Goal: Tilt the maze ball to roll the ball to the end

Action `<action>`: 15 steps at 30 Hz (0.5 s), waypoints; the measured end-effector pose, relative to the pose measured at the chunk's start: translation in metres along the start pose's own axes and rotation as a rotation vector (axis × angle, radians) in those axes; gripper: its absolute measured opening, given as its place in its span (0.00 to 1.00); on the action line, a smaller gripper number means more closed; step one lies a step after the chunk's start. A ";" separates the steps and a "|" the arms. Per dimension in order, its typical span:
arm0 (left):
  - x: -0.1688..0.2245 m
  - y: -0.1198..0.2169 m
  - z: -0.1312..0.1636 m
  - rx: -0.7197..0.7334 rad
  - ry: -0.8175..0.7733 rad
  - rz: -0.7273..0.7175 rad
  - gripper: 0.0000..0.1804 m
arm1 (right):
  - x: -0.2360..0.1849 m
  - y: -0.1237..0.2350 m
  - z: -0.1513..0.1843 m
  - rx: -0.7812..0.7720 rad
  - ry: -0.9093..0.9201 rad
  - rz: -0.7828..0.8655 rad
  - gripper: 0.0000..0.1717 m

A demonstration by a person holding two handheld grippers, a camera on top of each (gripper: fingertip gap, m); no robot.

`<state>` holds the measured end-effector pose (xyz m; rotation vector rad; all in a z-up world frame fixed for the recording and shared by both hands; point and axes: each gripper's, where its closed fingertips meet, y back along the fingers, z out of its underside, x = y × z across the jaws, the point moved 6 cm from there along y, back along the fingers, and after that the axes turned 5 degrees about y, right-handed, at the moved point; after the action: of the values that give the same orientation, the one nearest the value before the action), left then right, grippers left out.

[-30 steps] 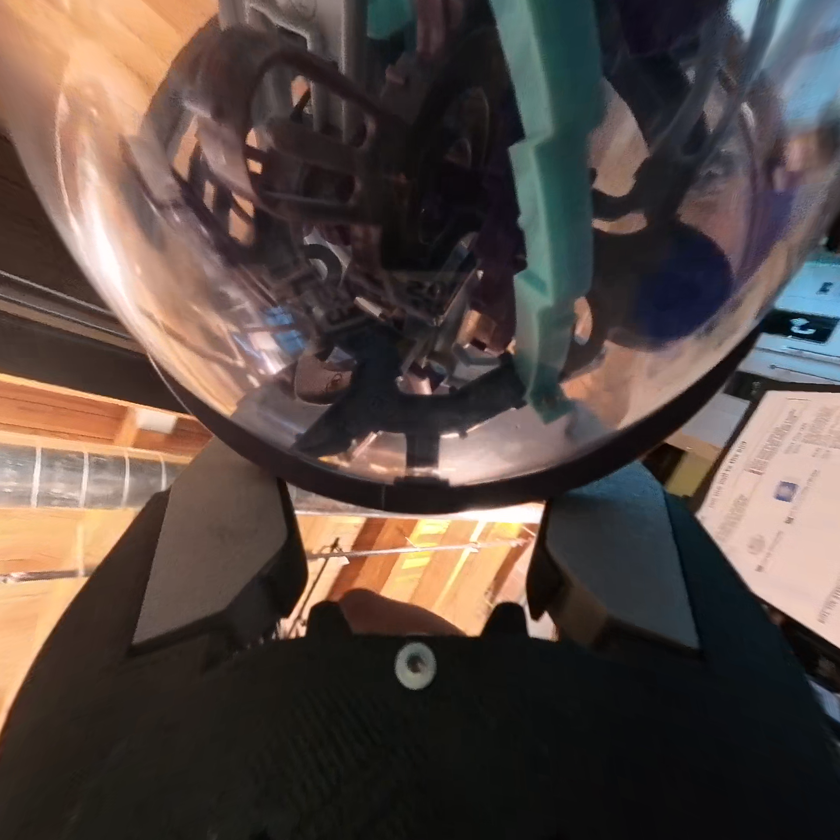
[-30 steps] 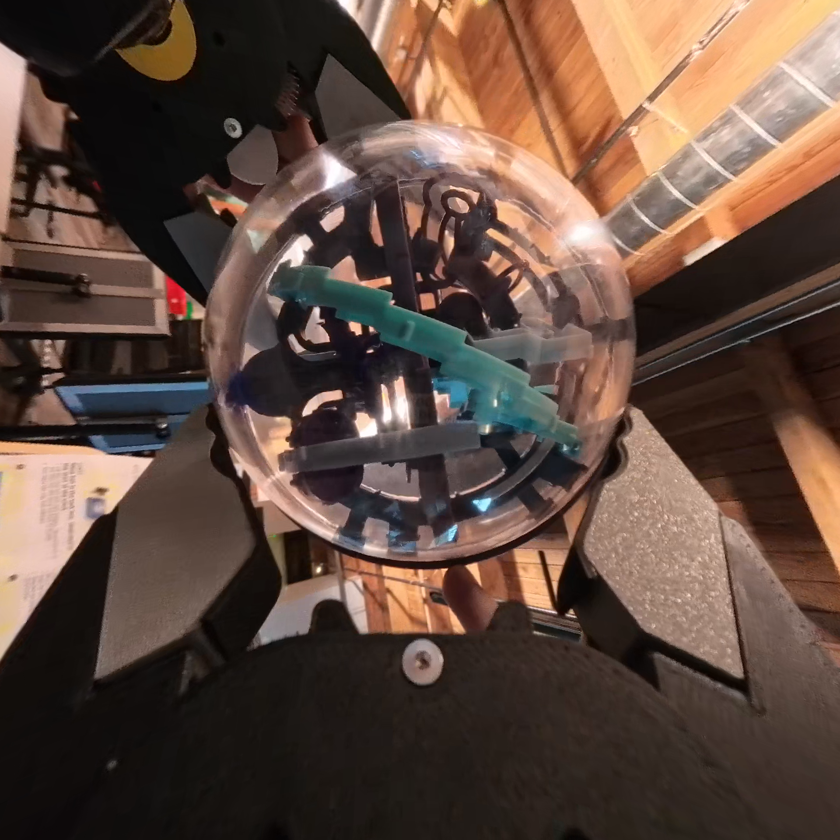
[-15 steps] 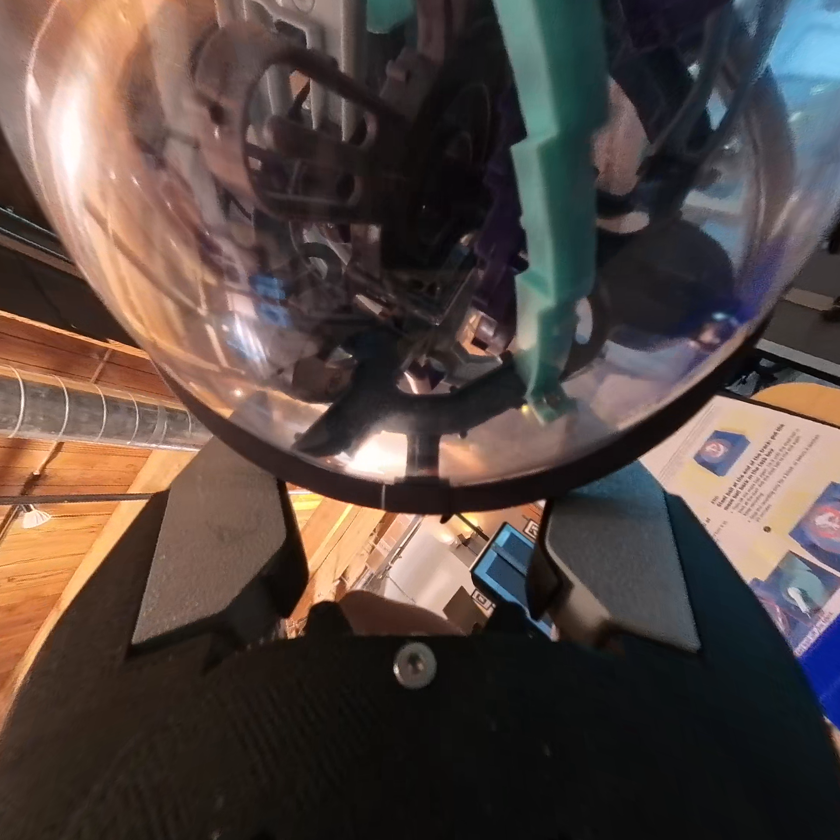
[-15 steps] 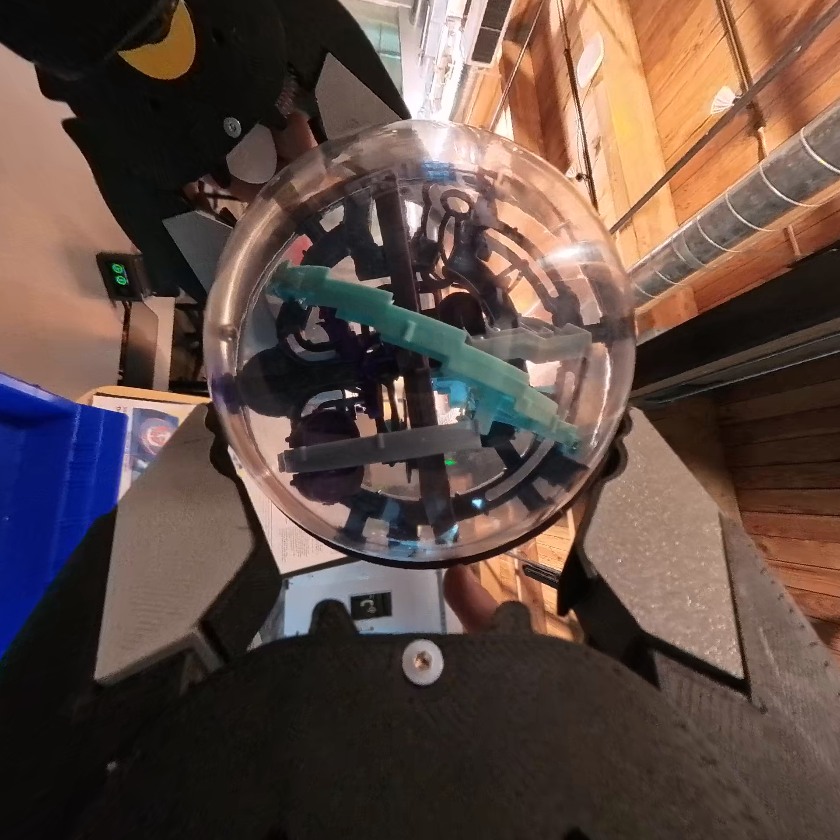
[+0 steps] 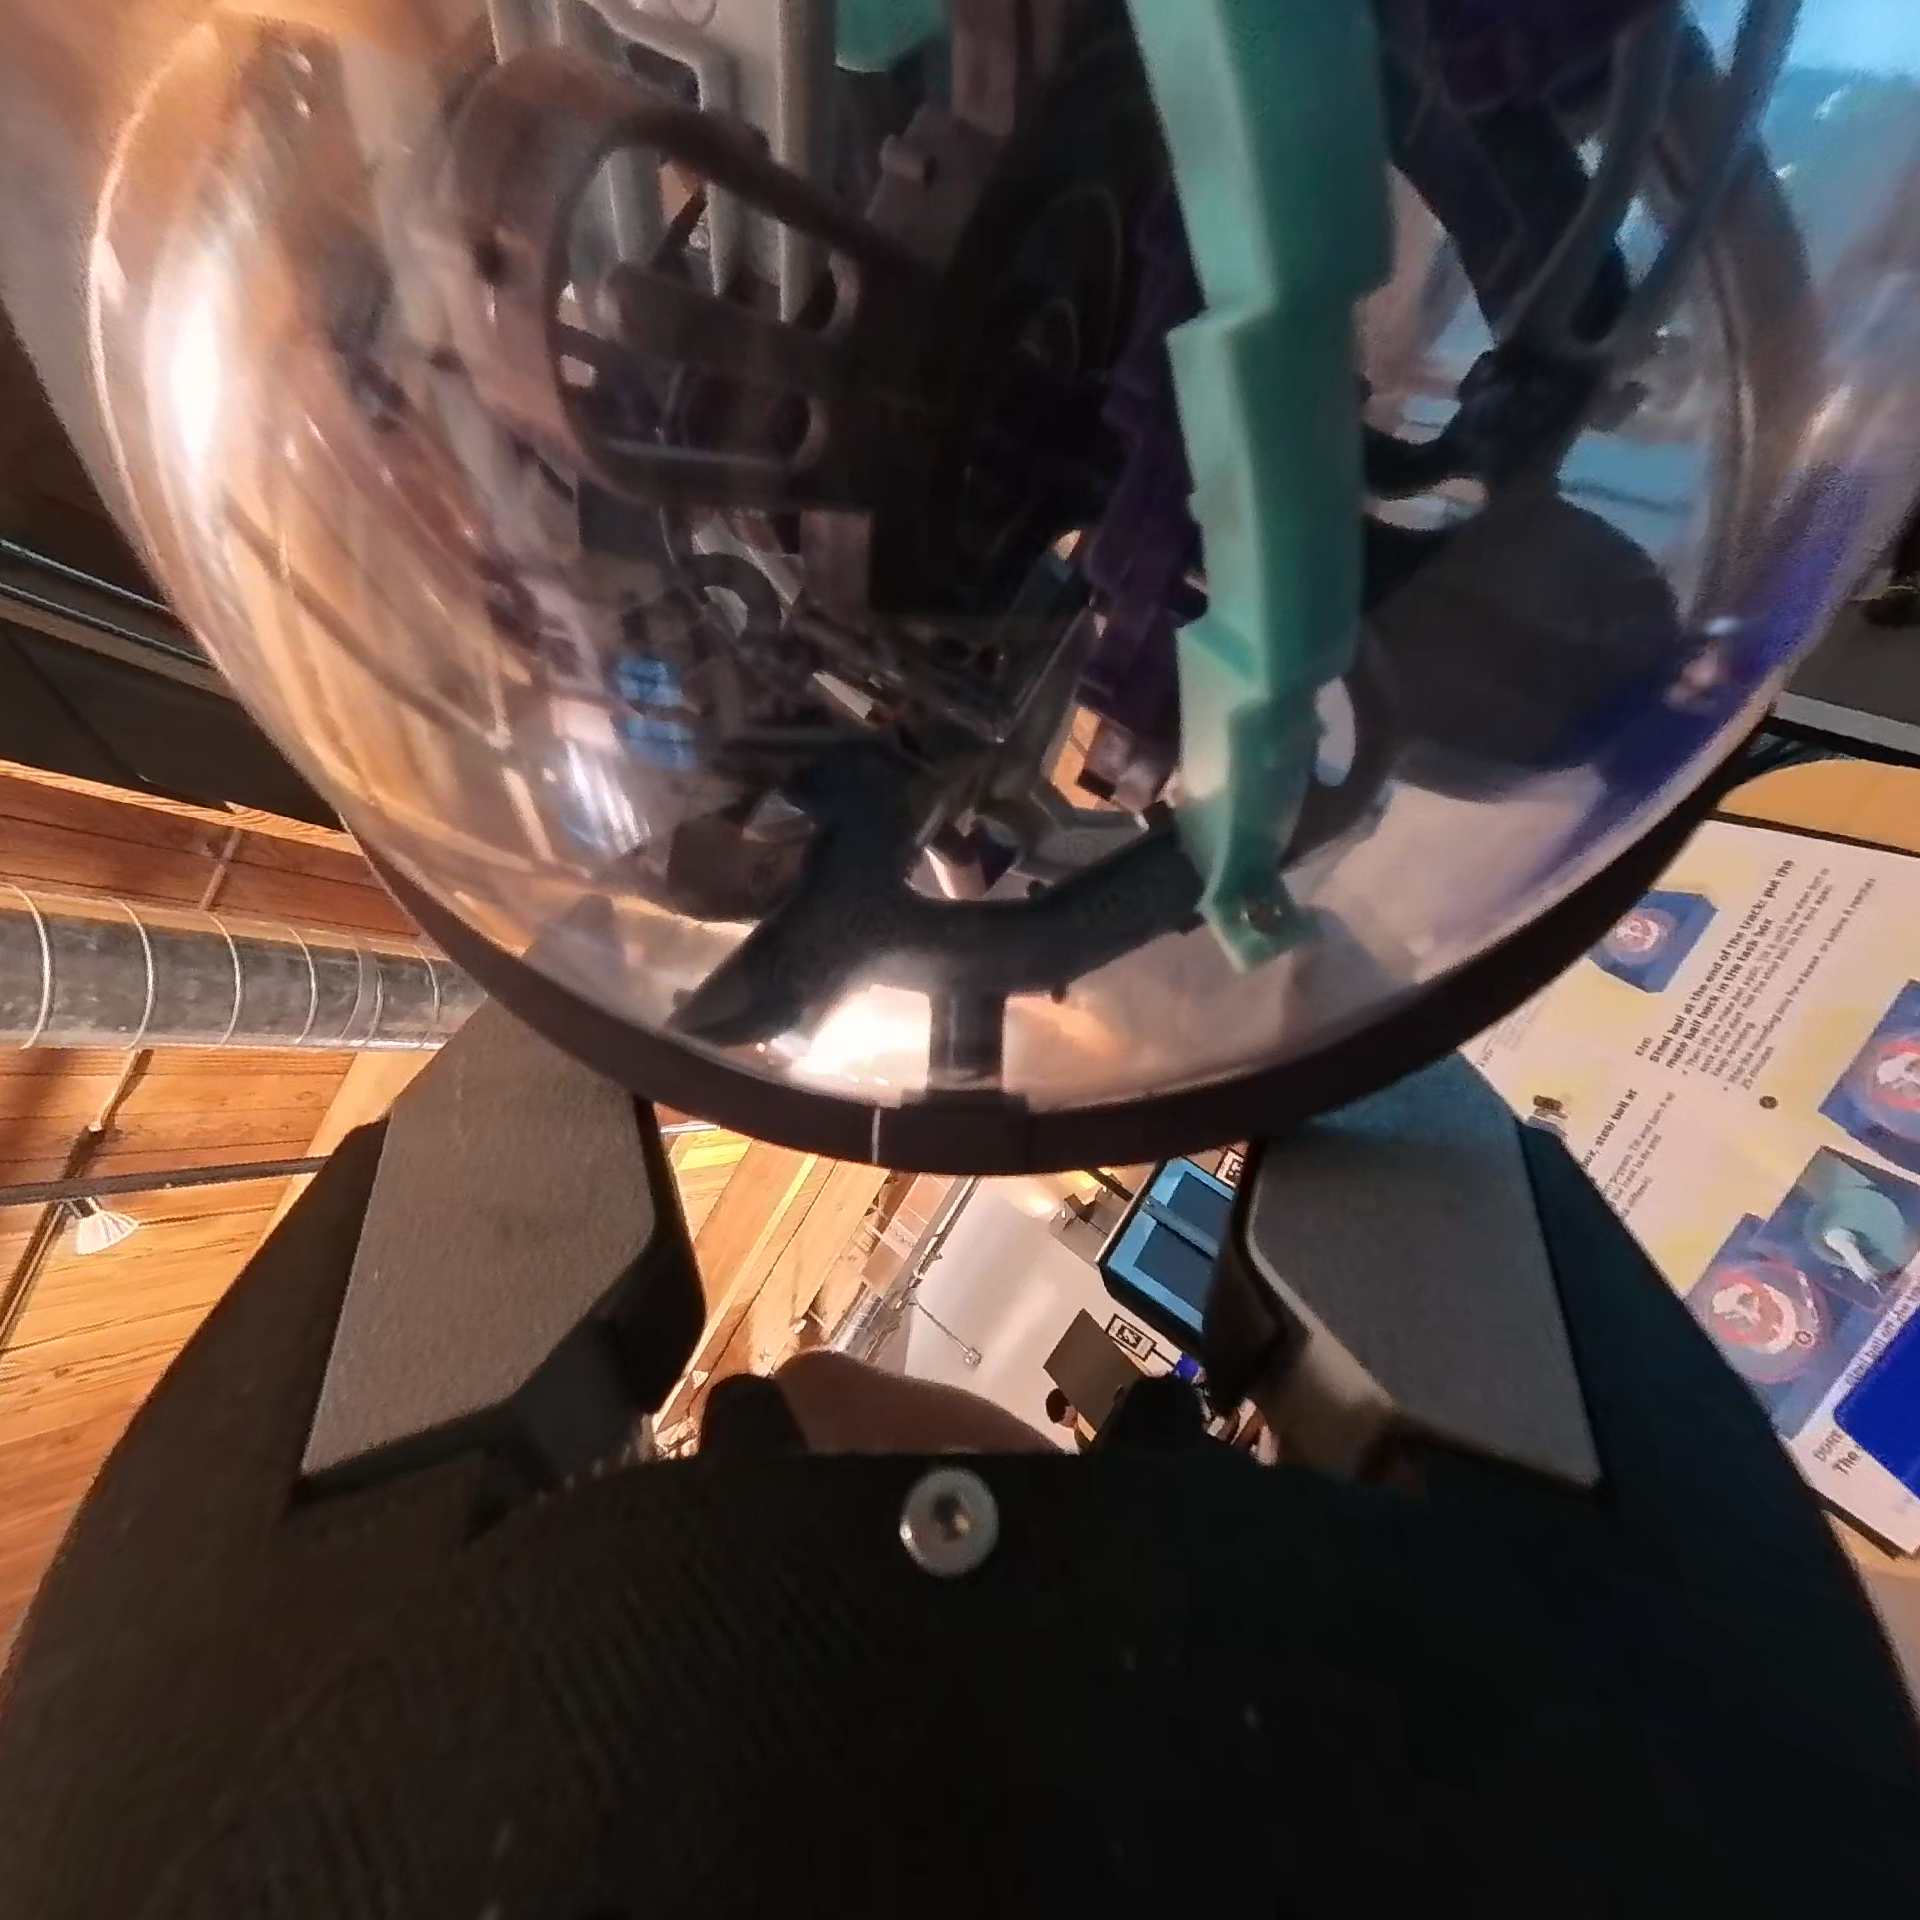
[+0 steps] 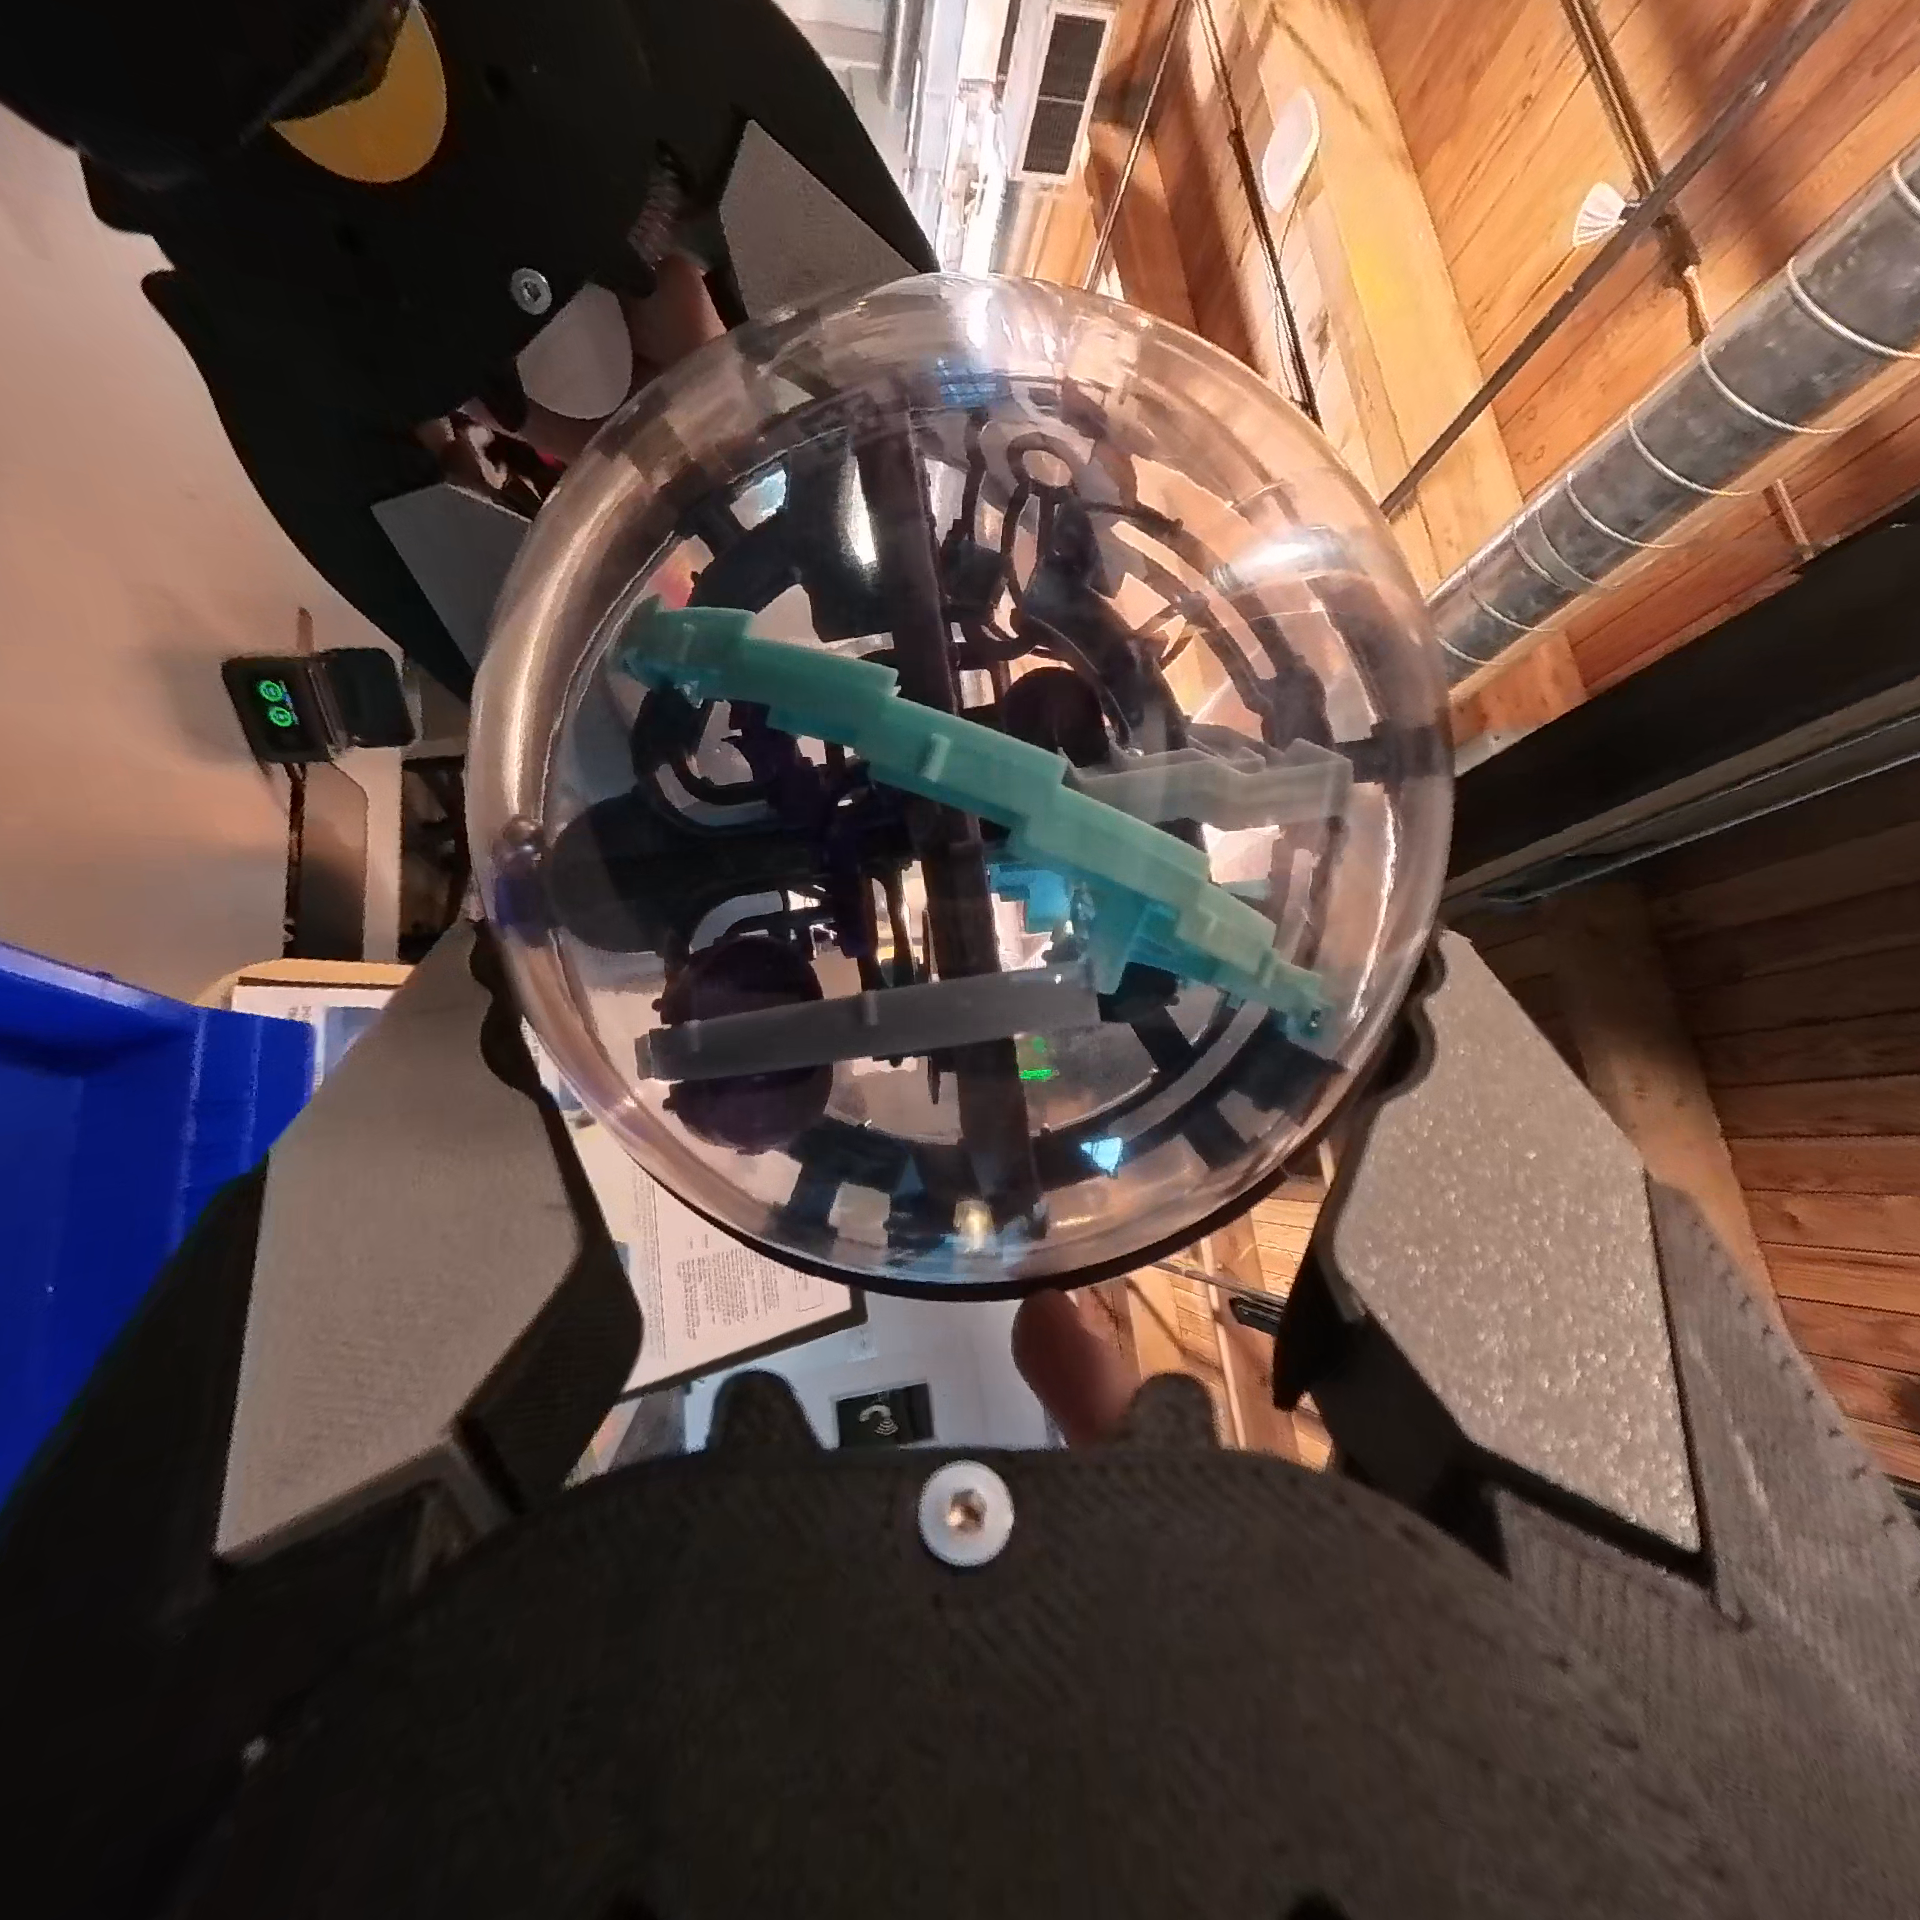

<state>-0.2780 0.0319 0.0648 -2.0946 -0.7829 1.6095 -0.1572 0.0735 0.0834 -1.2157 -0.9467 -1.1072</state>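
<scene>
A clear plastic maze ball (image 6: 956,769), round and glossy, sits clamped between the grainy grey pads (image 6: 1496,1226) of the right gripper (image 6: 956,997). The left gripper (image 5: 935,1132) grips the same ball on its dark seam band. Inside, a stepped teal track (image 6: 935,758) crosses dark curved rails. A ribbed metal duct (image 6: 1662,416) runs along wooden planks behind.

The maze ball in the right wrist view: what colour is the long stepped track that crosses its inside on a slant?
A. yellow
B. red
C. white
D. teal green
D: inside the clear maze ball, the long stepped track that runs from upper left to lower right is teal green, beside grey and dark pieces.
</scene>
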 end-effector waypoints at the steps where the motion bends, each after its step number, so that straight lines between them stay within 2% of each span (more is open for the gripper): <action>1: 0.000 0.001 0.000 -0.002 -0.001 0.003 0.68 | -0.001 0.000 0.000 0.001 -0.004 -0.001 0.92; 15: 0.017 0.025 0.013 -0.067 -0.014 0.093 0.68 | -0.031 0.000 -0.007 0.019 -0.114 -0.035 0.92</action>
<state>-0.2823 0.0228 0.0338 -2.1991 -0.7638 1.6692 -0.1642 0.0705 0.0520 -1.2615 -1.0660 -1.0631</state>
